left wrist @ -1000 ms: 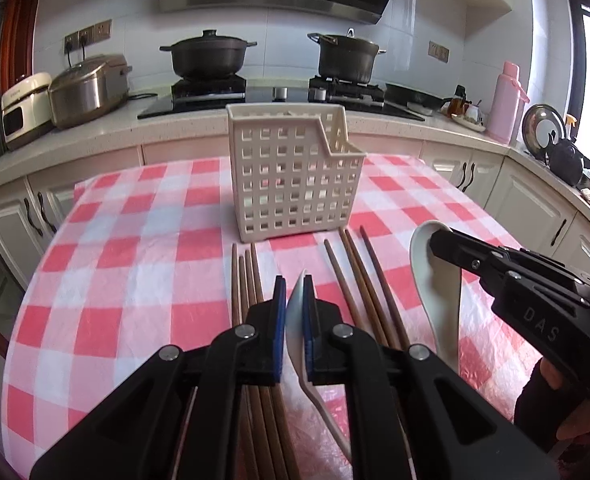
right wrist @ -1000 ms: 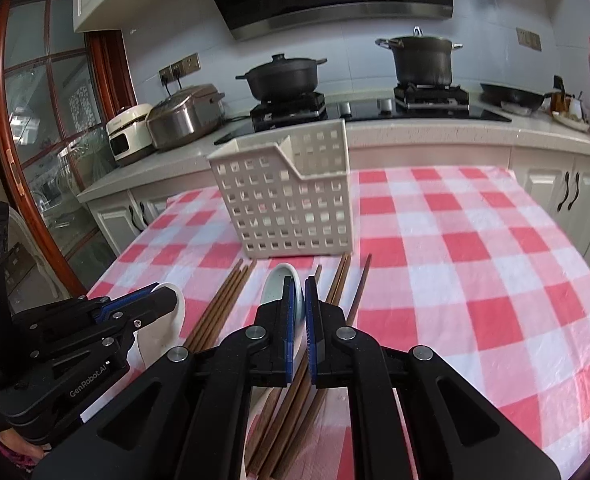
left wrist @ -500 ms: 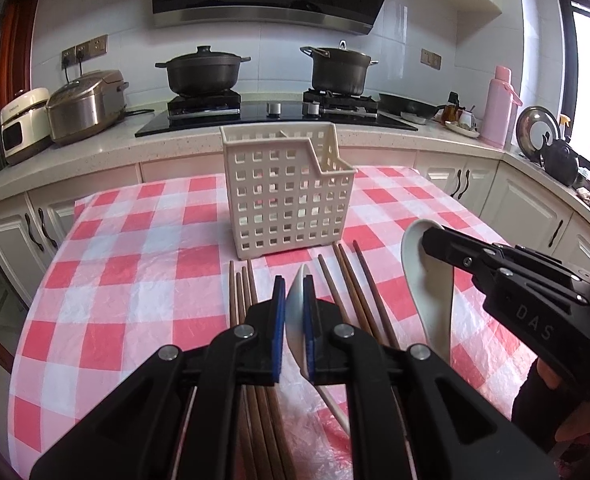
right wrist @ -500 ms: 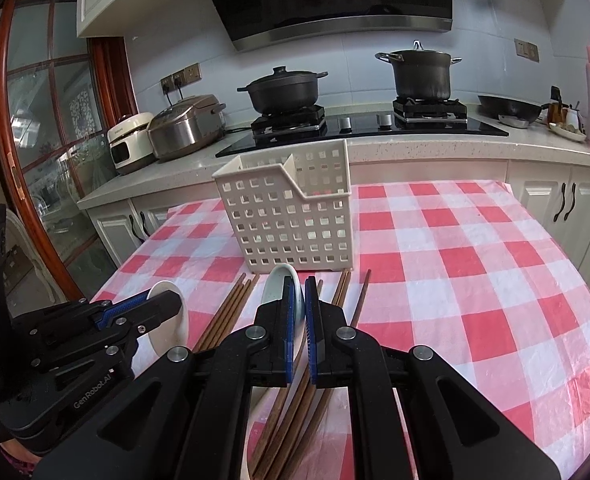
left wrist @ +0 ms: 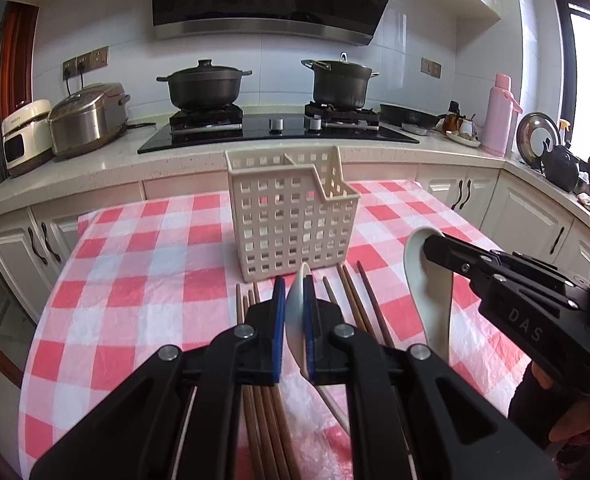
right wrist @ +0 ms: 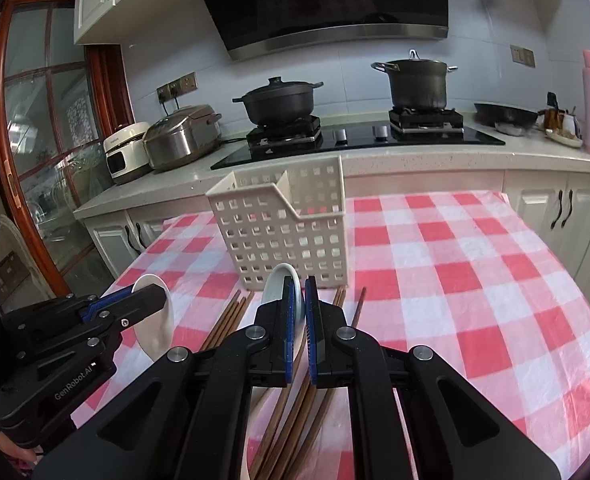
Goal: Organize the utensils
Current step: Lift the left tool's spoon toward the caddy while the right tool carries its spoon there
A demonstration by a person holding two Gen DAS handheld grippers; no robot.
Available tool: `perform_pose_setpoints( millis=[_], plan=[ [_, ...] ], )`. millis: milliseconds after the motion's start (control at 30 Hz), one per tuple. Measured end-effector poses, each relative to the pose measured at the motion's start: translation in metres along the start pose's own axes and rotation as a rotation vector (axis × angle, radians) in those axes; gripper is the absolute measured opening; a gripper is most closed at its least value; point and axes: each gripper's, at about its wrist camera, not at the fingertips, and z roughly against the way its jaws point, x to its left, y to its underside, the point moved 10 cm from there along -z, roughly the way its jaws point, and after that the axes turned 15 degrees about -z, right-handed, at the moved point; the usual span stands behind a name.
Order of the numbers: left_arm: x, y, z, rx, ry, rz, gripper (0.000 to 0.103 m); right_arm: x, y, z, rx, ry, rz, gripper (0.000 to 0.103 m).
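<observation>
A tabletop (left wrist: 143,264) covered by a red-and-white checked cloth is seen, with a cream perforated plastic basket (left wrist: 291,220) standing at its far middle, divided into compartments. Brown wooden chopsticks (left wrist: 355,304) are laid on the cloth near the basket. A white ceramic soup spoon (left wrist: 297,312) is clamped between the jaws of the left gripper (left wrist: 294,320), raised above the chopsticks. A second white ceramic spoon (right wrist: 281,286) is clamped by the jaws of the right gripper (right wrist: 299,316). The step in hand is judged to be the carrying of both spoons toward the basket. Next, each spoon must be brought over the basket rim, tipped handle-down into a compartment, and released.
</observation>
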Motion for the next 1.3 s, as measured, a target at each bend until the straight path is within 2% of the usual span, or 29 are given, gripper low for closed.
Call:
perform_pose_setpoints(
  millis=[333,867,1300],
  plan=[
    [0.020,-0.049,0.005,-0.081,-0.035,-0.004,0.009,0.002,-0.049,-0.011,-0.094,0.010,0.001,0.008],
    [0.037,-0.114,-0.006,-0.158,-0.084,0.008,0.009,0.010,-0.105,-0.039,-0.155,0.008,0.017,0.008],
    [0.061,-0.173,-0.021,-0.212,-0.229,0.007,0.009,0.007,-0.158,-0.072,-0.244,0.005,0.054,0.008]
  ],
)
